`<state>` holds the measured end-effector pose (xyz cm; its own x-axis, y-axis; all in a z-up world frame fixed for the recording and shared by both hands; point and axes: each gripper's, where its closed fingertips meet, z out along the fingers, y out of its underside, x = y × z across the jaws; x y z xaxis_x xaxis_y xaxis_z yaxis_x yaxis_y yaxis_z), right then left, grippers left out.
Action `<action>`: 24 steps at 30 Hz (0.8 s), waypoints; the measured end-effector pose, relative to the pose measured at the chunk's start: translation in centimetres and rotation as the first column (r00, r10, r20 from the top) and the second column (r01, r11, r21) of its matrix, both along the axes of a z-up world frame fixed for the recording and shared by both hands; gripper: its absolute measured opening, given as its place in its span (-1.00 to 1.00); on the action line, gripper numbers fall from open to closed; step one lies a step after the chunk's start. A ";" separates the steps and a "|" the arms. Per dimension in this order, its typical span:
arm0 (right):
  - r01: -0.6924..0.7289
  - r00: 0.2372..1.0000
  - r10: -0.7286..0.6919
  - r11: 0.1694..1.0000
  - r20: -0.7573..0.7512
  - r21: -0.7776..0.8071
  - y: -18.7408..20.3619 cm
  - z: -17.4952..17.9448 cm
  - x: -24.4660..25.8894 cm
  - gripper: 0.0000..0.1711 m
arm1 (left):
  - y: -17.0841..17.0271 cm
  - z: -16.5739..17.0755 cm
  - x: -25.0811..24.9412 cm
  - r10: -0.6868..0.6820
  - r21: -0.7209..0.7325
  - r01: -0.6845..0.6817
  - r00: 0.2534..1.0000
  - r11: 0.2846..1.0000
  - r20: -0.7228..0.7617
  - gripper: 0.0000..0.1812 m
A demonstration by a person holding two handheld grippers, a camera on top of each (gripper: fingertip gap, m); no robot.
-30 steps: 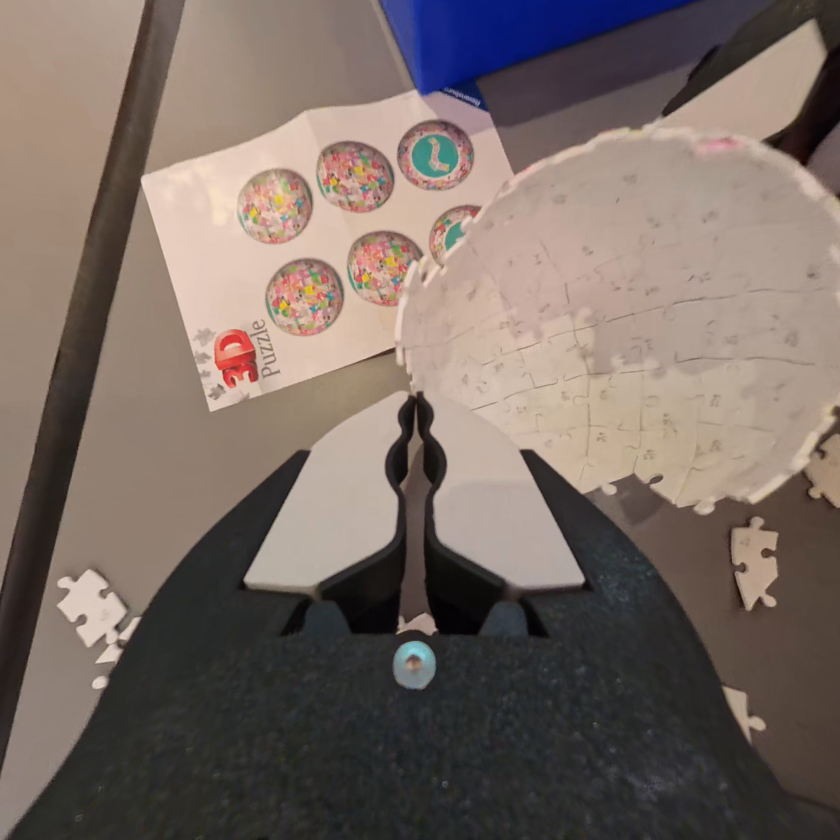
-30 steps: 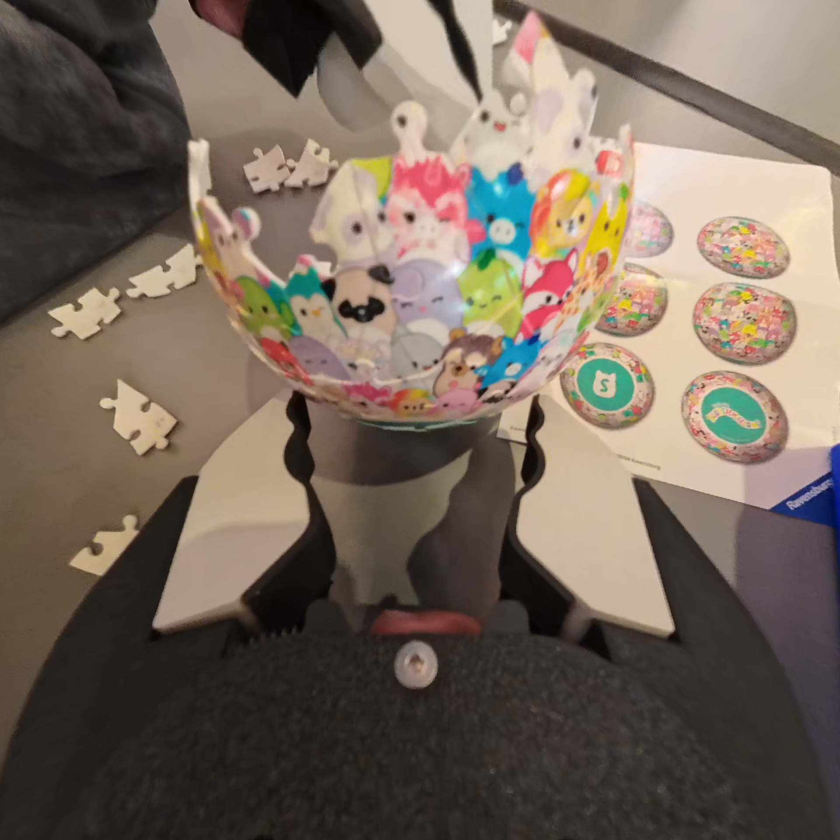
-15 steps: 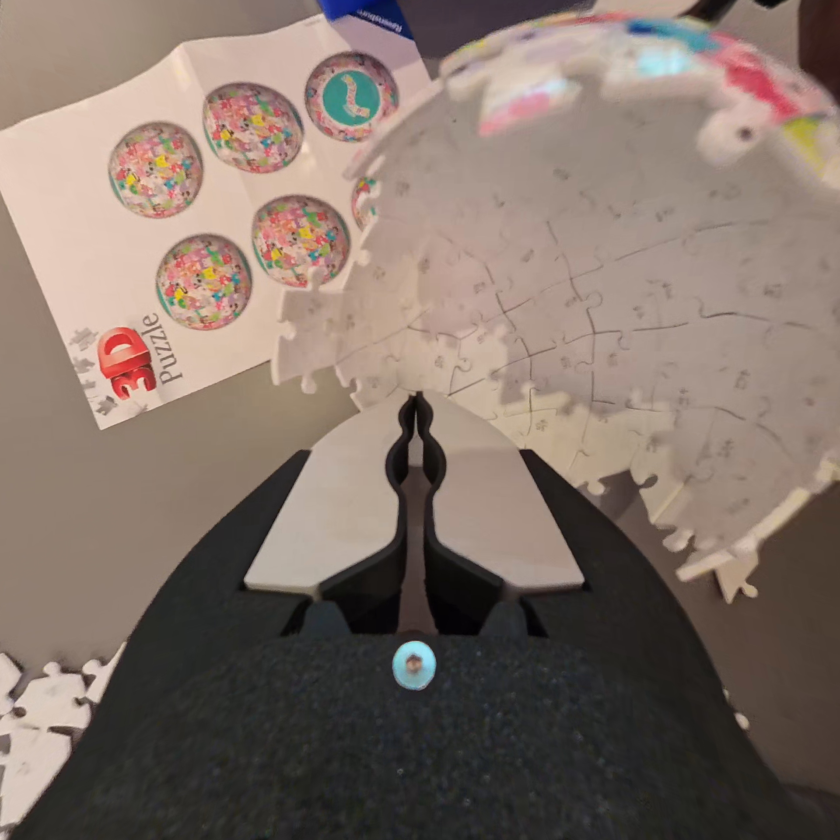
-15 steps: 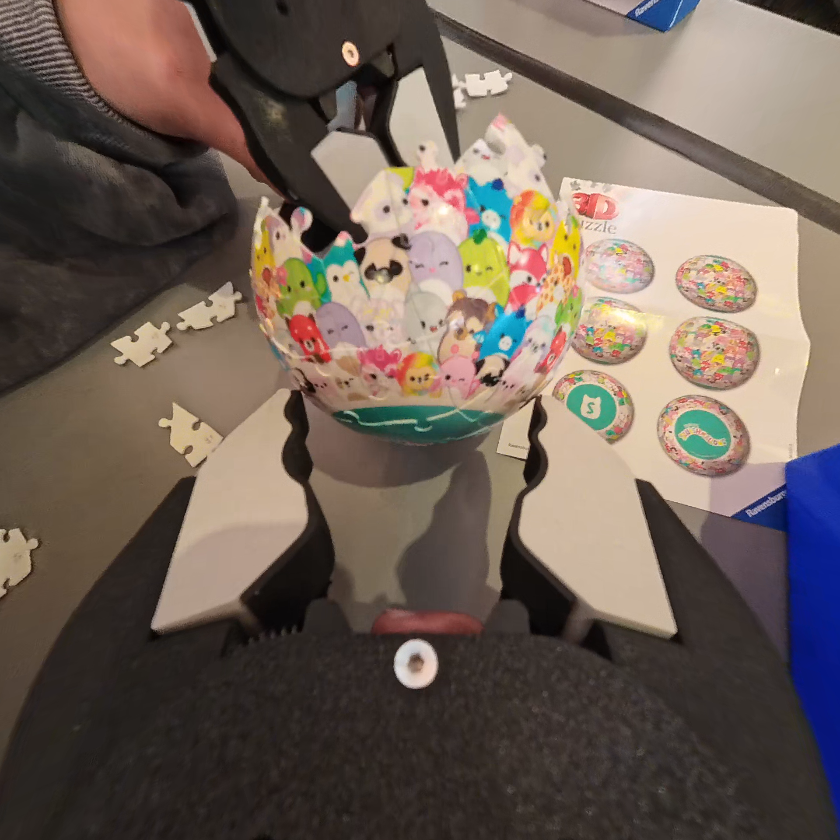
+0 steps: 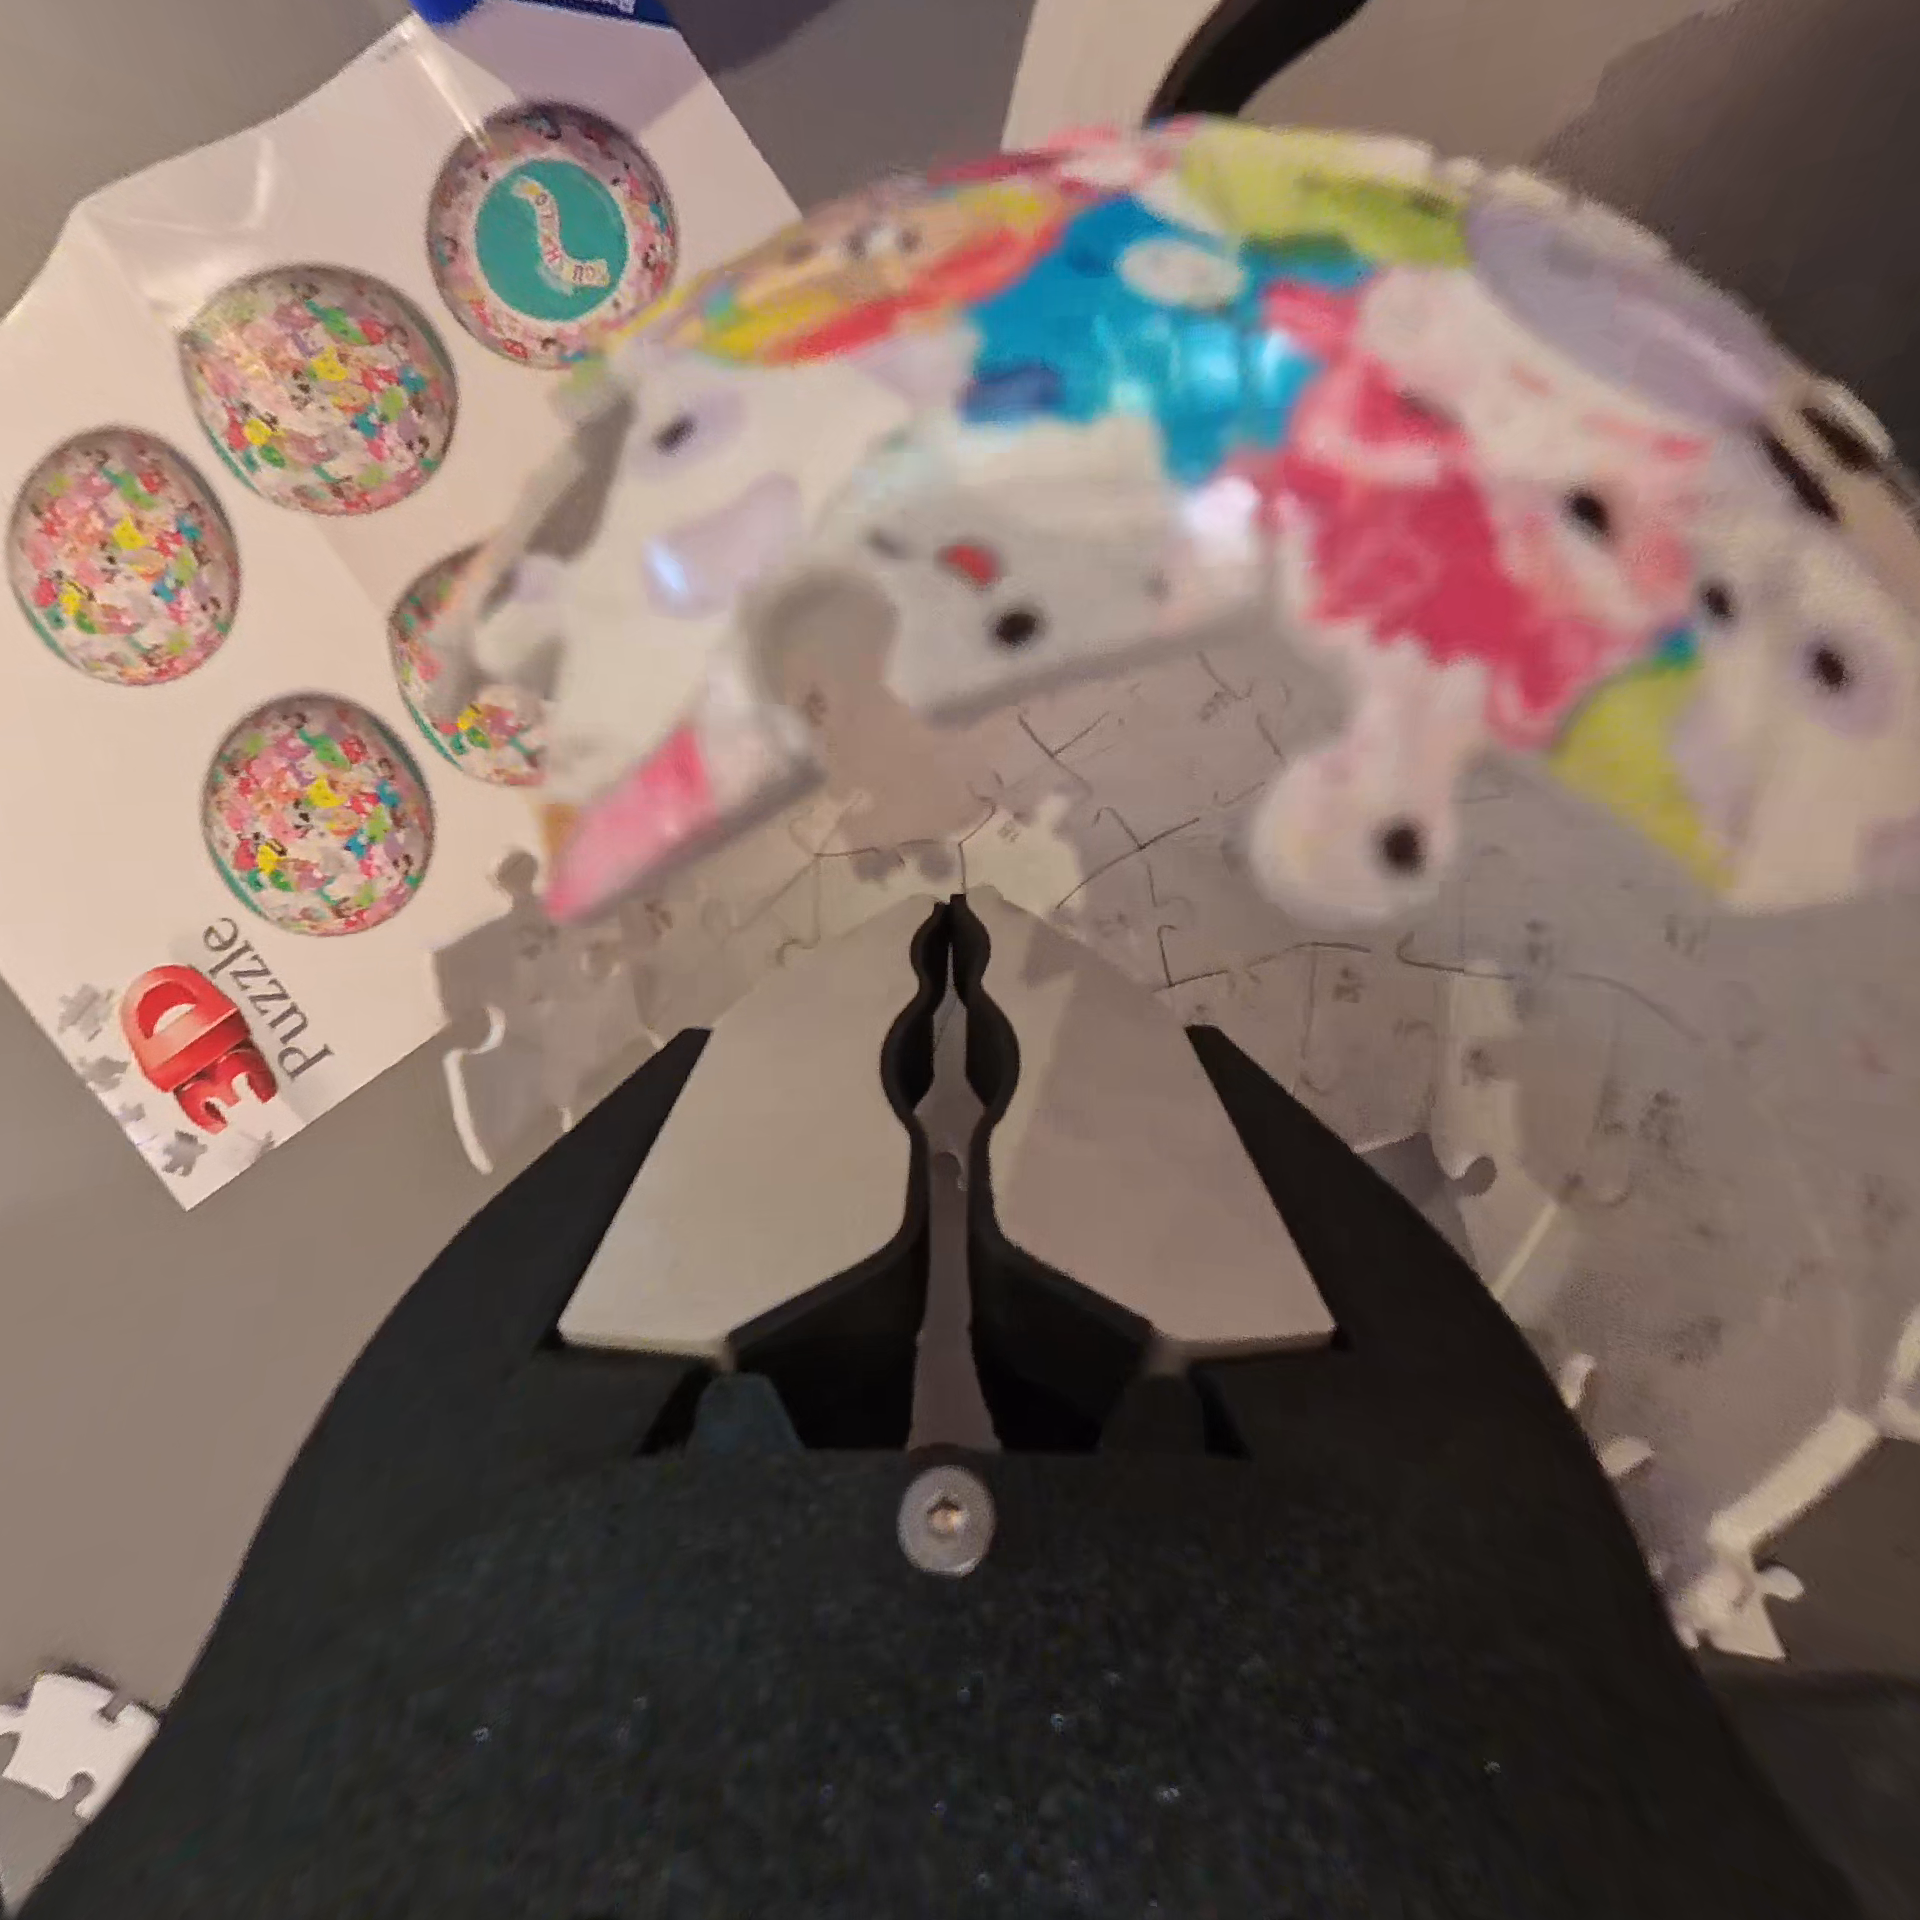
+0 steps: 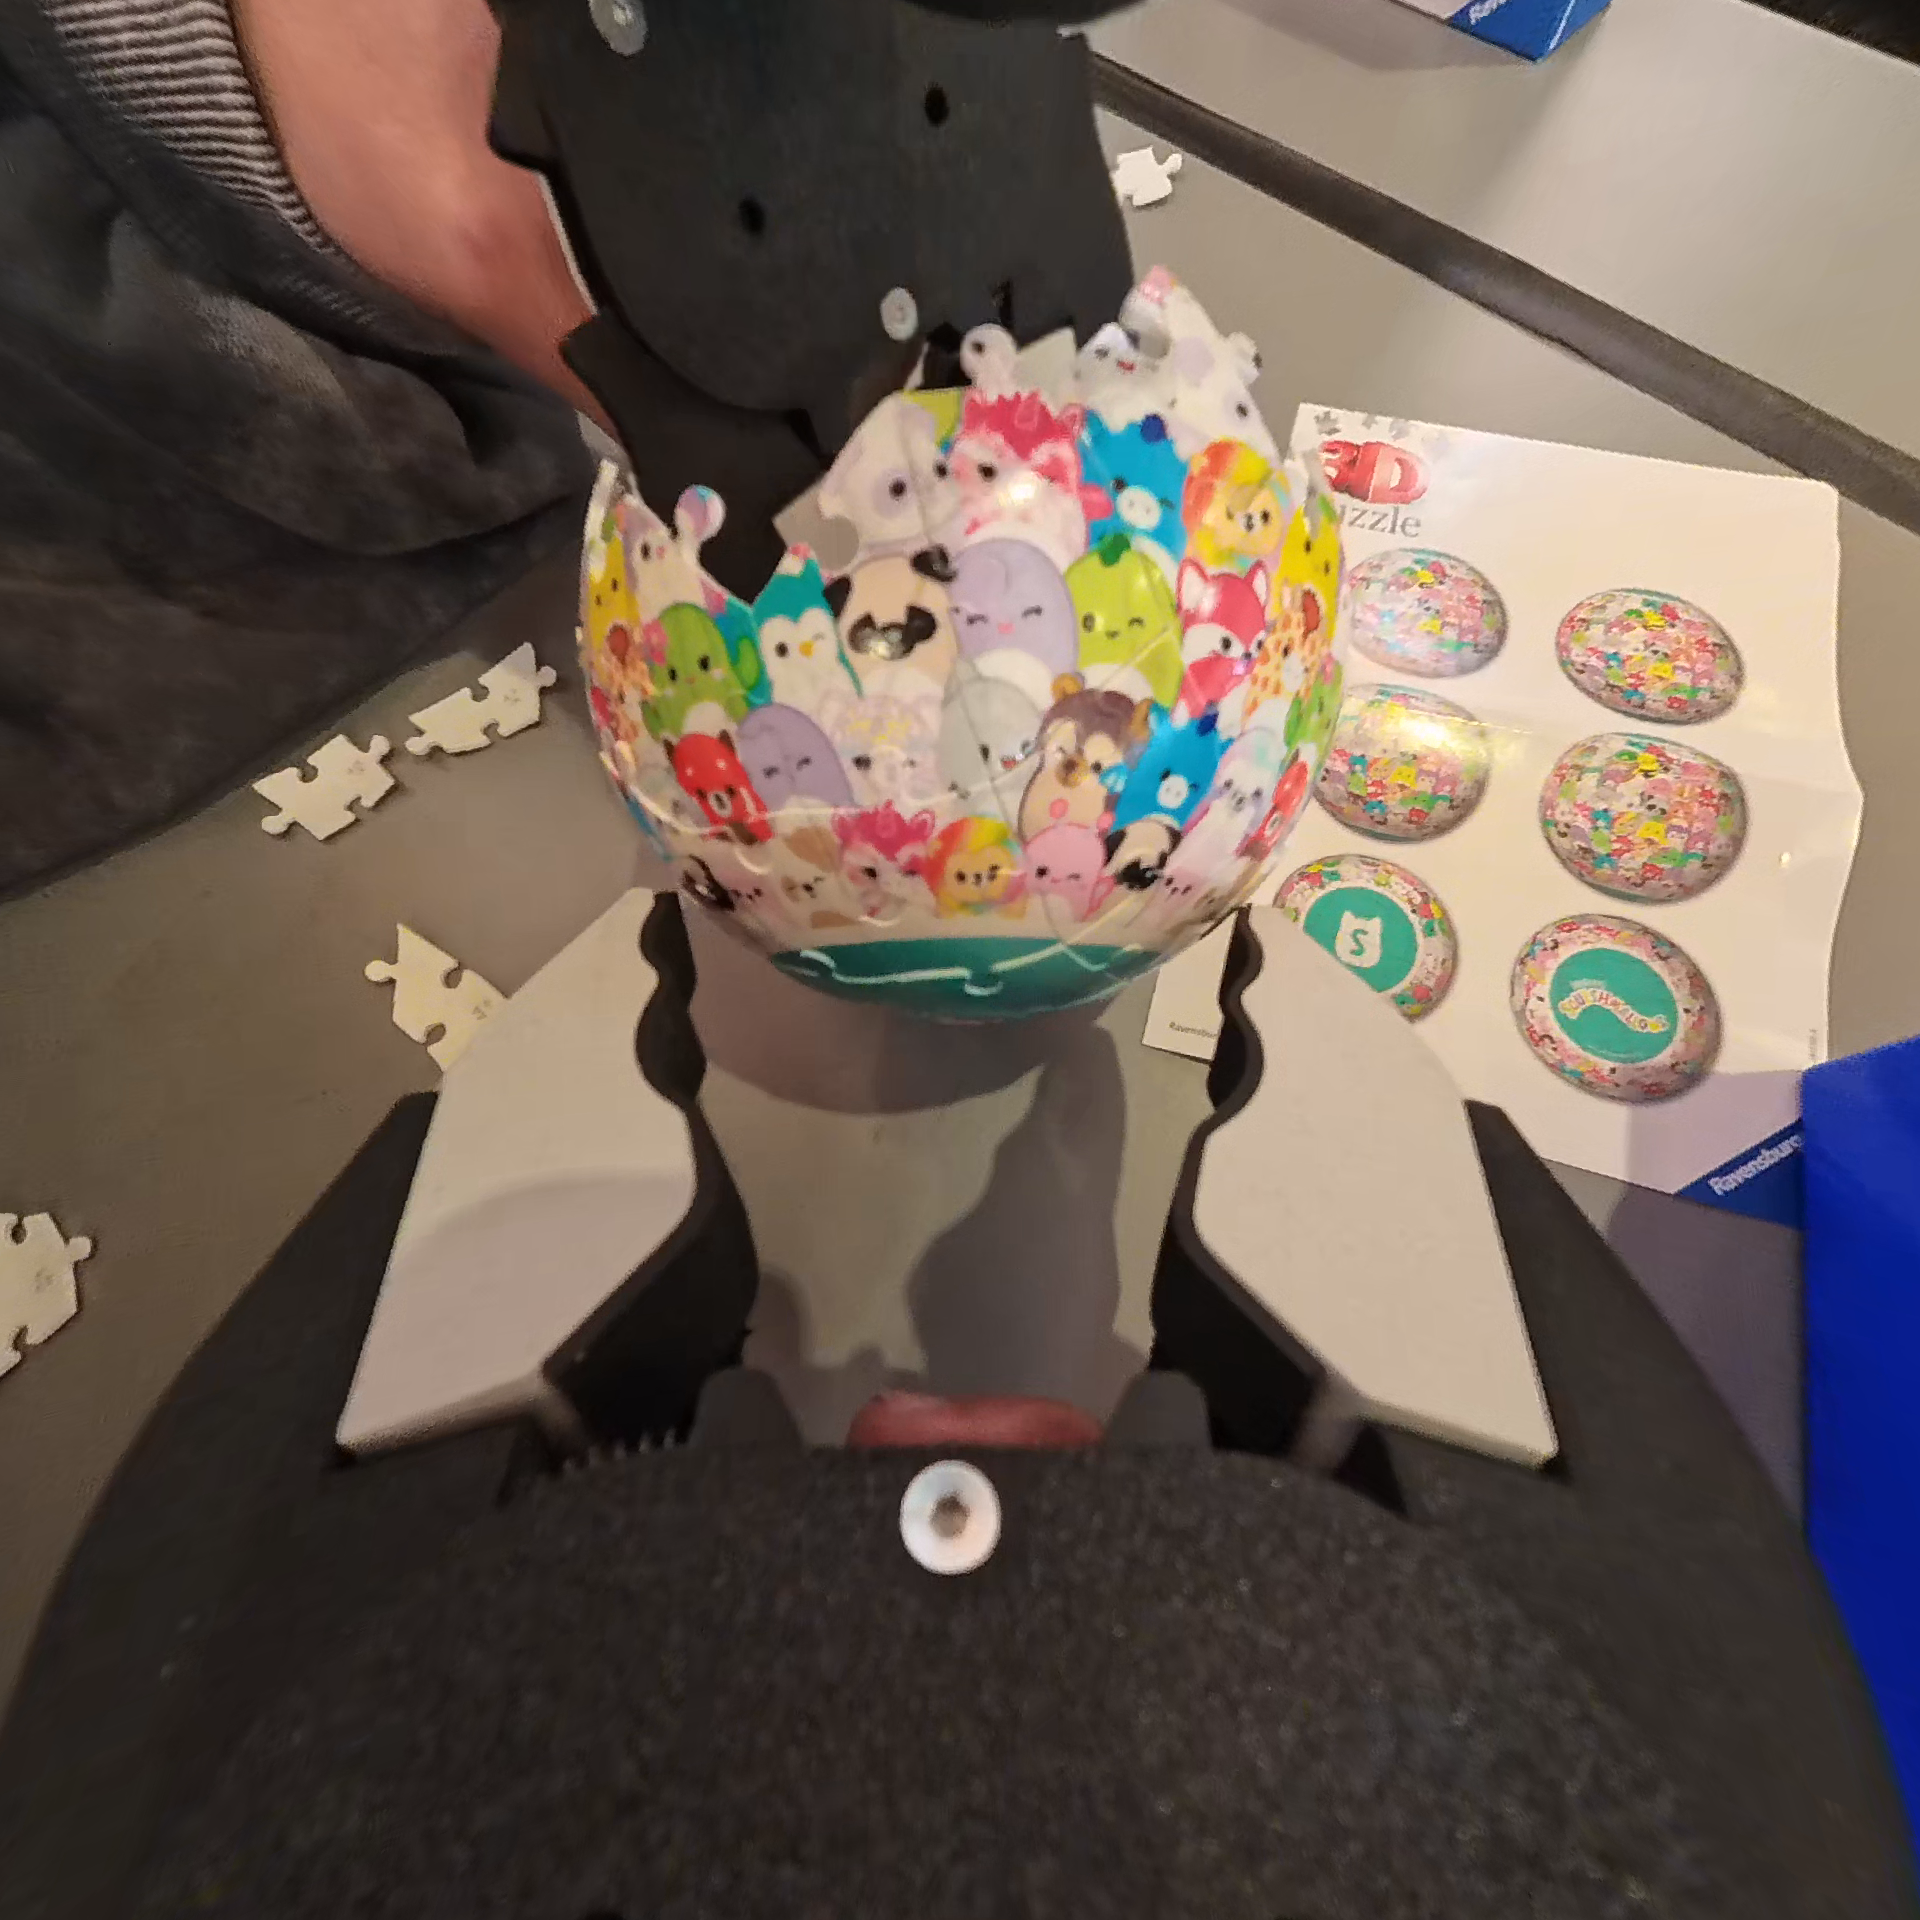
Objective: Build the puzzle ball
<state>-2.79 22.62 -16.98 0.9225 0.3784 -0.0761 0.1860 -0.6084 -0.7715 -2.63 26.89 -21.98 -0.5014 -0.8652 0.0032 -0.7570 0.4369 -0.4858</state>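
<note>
- Ball (image 6: 956,707): part-built shell, open jagged rim up, teal cap down. It stands on the tabletop (image 6: 260,935) just ahead of the right gripper (image 6: 951,977) and beside the leaflet (image 6: 1621,748).
- Left gripper (image 5: 954,914): fingers closed tip to tip. A thin pale sliver shows between them lower down; whether it is a piece I cannot tell.
- In the right view the left gripper (image 6: 800,312) comes down from above, with its fingers (image 6: 748,520) dipping into the gap at the rim's near-left side.
- In the left view the tips sit against the shell's white inner wall, with the coloured rim blurred above them.
- Right gripper: fingers open wide, either side of the ball's base, near it but not clearly touching. Nothing is held.
- Key relation: the ball lies dead ahead of both grippers. The left one is nearer and already at the rim. The gap to fill is upper-left on the shell as the right view sees it.
- Judgement: the left seats or presses a piece at the rim, and the right is placed to steady the base.
- Change from 1.0 s ago: the left gripper has come from outside the shell to inside its rim. In the right view the ball is more upright and sharper.
- Loose pieces (image 6: 322,784) lie white side up to the left; blue box (image 6: 1860,1351) at far right.
</note>
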 end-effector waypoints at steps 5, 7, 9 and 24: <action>-0.003 1.000 0.003 1.000 0.016 -0.002 0.0 0.1 0.0 0.13 | -0.3 -0.3 -0.1 0.008 -0.006 -0.008 0.999 1.000 -0.041 -1.00; -0.005 1.000 0.005 1.000 0.027 -0.003 0.0 0.1 0.0 0.13 | -0.4 -0.4 -0.1 0.015 -0.008 -0.015 0.999 1.000 -0.047 -1.00; -0.005 0.999 0.005 1.000 0.032 -0.004 0.0 0.1 0.0 0.14 | -0.4 -0.4 0.0 0.019 -0.011 -0.020 0.999 1.000 -0.044 -1.00; -0.001 0.999 0.001 1.000 0.050 -0.008 0.0 0.3 0.1 0.15 | -0.7 -0.3 0.2 0.046 -0.070 -0.048 0.999 0.996 -0.030 -0.99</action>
